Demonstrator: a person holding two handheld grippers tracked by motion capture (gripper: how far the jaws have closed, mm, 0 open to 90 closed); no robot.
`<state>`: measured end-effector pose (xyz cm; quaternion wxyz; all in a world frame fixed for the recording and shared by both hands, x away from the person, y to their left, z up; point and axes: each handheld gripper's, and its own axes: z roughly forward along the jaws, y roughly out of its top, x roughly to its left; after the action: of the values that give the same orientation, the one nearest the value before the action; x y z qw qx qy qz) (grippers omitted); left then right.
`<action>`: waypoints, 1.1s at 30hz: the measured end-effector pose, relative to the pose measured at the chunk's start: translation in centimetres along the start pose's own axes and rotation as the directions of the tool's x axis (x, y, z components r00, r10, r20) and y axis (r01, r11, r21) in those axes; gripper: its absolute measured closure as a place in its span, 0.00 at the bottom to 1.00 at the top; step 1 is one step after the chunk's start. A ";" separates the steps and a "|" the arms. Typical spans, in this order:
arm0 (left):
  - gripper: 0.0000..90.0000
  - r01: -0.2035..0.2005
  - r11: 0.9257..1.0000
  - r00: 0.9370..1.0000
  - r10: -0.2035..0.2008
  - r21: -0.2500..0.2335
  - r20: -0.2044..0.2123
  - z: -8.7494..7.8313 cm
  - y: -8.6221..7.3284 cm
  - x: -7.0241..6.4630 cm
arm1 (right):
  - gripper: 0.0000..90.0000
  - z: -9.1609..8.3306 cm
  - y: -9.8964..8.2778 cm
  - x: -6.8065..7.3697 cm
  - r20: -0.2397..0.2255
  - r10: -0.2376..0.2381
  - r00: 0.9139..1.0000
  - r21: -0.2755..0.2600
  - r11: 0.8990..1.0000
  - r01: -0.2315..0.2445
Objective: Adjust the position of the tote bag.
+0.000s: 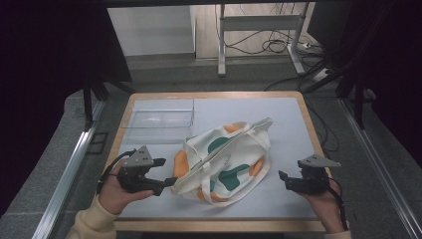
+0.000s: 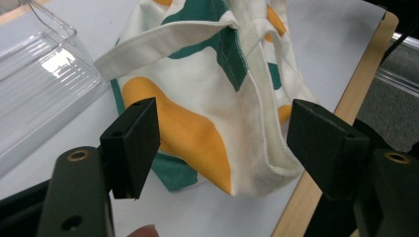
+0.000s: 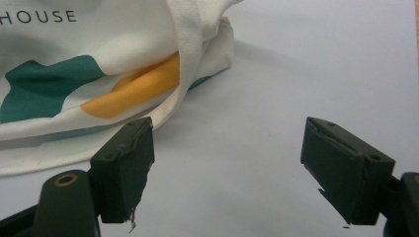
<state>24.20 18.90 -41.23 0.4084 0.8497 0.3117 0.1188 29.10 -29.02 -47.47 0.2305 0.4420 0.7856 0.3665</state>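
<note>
Cloth bag: a cream tote bag (image 1: 224,162) with orange and green patches lies slumped on its side in the middle of the table (image 1: 293,112), not yet lifted or gripped by either tool.
Progress: by my reading the work is at its very start, an approach to the bag; taking hold, lifting or straightening it is all left to do.
Left gripper: the left gripper (image 1: 164,172) sits at the near left of the table, its jaws spread wide with the bag's near corner between them in the left gripper view, the pads (image 2: 133,143) not pressing the cloth.
Right gripper: the right gripper (image 1: 283,179) rests at the near right, a little apart from the bag, jaws spread over bare table.
Bag's look: soft and crumpled; its straps (image 1: 259,125) trail toward the far right, a hem folds over on top, and dark printed letters (image 3: 39,17) show on one side in the right gripper view.
Handling: it will likely sag and fold when picked up.
Tray: a clear plastic tray (image 1: 160,119) stands empty at the far left, just beyond the bag.
</note>
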 end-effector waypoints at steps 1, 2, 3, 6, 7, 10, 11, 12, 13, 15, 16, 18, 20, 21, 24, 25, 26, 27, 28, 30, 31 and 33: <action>0.32 -0.001 1.000 1.000 0.001 0.007 0.000 0.0 0.1 -0.1 | 0.23 0.0 0.0 0.1 -0.001 -0.001 1.000 0.001 1.000 0.001; 0.32 -0.001 1.000 1.000 0.001 0.007 0.000 0.0 0.1 -0.1 | 0.23 0.0 0.0 0.1 -0.001 -0.003 1.000 0.003 1.000 0.003; 0.32 -0.010 1.000 1.000 0.010 0.021 -0.001 0.0 0.3 -0.4 | 0.23 0.0 -0.1 0.1 -0.003 -0.003 1.000 0.005 1.000 0.003; 0.33 -0.022 0.999 1.000 0.022 0.045 0.010 0.0 0.6 -1.0 | 0.23 0.0 -0.2 0.1 -0.003 -0.004 1.000 0.005 1.000 0.004; 0.34 -0.024 0.998 1.000 0.023 0.052 0.014 0.2 0.7 -1.2 | 0.23 0.0 -0.2 0.0 -0.002 -0.004 1.000 0.004 1.000 0.004; 0.34 -0.028 0.996 0.999 0.026 0.079 0.027 0.9 0.8 -1.5 | 0.23 -0.1 -0.2 -0.1 -0.003 -0.001 1.000 0.002 1.000 0.001; 0.35 -0.031 0.995 0.999 0.028 0.094 0.032 1.3 0.8 -1.6 | 0.23 -0.1 -0.2 -0.1 -0.003 -0.001 1.000 0.003 1.000 0.001; 0.36 -0.035 0.994 0.999 0.031 0.106 0.039 1.7 0.8 -1.8 | 0.23 -0.1 -0.2 -0.1 -0.003 -0.001 1.000 0.002 1.000 0.001; 0.38 -0.038 0.993 0.999 0.033 0.114 0.041 2.0 0.8 -1.9 | 0.23 -0.1 -0.2 -0.1 -0.002 -0.001 1.000 0.002 1.000 0.001; 0.42 -0.050 0.989 0.998 0.044 0.137 0.043 2.7 0.8 -2.1 | 0.23 -0.1 -0.1 -0.1 -0.002 -0.001 1.000 0.003 1.000 0.001; 0.45 -0.050 0.989 0.998 0.044 0.137 0.043 2.7 0.8 -2.1 | 0.23 -0.1 -0.1 -0.1 -0.002 -0.001 1.000 0.003 1.000 0.001; 0.54 -0.052 0.986 0.998 0.046 0.161 0.043 3.4 0.8 -2.3 | 0.23 -0.1 -0.2 -0.1 -0.001 -0.002 1.000 0.005 1.000 0.002; 0.61 -0.048 0.981 0.998 0.039 0.186 0.051 4.1 0.8 -2.3 | 0.23 -0.1 -0.2 -0.1 -0.001 -0.001 1.000 0.008 1.000 0.001; 0.67 -0.041 0.981 0.998 0.031 0.191 0.058 4.3 0.7 -2.3 | 0.23 -0.1 -0.2 -0.1 0.000 -0.002 1.000 0.009 1.000 0.002; 0.82 -0.034 0.980 0.998 0.022 0.197 0.062 4.7 0.6 -2.1 | 0.23 0.0 -0.3 -0.2 0.002 -0.001 1.000 0.012 1.000 0.001; 0.85 -0.033 0.980 0.998 0.021 0.197 0.063 4.8 0.6 -2.1 | 0.23 0.0 -0.3 -0.3 0.003 0.001 1.000 0.013 1.000 -0.001; 0.86 -0.031 0.980 0.998 0.019 0.196 0.065 4.8 0.6 -2.0 | 0.23 0.0 -0.3 -0.3 0.004 0.001 1.000 0.012 1.000 -0.001; 0.88 -0.030 0.980 0.998 0.018 0.194 0.065 4.9 0.5 -2.0 | 0.23 0.0 -0.3 -0.3 0.005 0.001 1.000 0.012 1.000 -0.002; 0.89 -0.029 0.980 0.998 0.016 0.195 0.065 4.9 0.5 -1.9 | 0.23 0.0 -0.3 -0.3 0.005 0.000 1.000 0.010 1.000 0.000; 0.90 -0.025 0.981 0.998 0.012 0.193 0.067 4.9 0.4 -1.9 | 0.23 0.0 -0.2 -0.2 0.003 -0.005 1.000 0.010 1.000 0.005; 0.90 -0.022 0.981 0.997 0.008 0.192 0.070 4.9 0.4 -1.8 | 0.23 0.0 -0.1 -0.2 0.003 -0.007 1.000 0.010 1.000 0.007; 0.90 -0.015 0.982 0.998 0.002 0.187 0.070 4.9 0.4 -1.8 | 0.24 0.0 0.0 -0.1 -0.002 -0.016 1.000 0.011 1.000 0.016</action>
<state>25.24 14.56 -43.96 0.3368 0.8893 0.3033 0.0611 29.14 -29.13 -47.47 0.2304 0.4365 0.7913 0.3609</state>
